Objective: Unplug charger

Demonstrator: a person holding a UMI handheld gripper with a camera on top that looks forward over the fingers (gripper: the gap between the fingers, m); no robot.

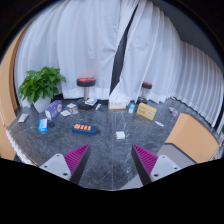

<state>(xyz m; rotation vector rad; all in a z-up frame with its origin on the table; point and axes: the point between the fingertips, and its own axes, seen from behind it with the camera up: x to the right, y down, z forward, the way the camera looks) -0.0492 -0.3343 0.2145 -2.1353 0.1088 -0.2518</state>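
Note:
My gripper (112,160) is open, its two magenta pads (77,158) spread wide with nothing between them. It hovers above a dark marbled table (105,150). I cannot pick out a charger or a socket for certain. A small white object (120,135) lies on the table just ahead of the fingers. A white box (118,103) stands farther back.
A potted plant (42,85) stands at the far left with a purple box (54,106) and a blue bottle (43,124) near it. An orange item (84,128) lies mid-table. A yellow box (147,112) is at the right. Two stools (87,82) and white curtains stand behind.

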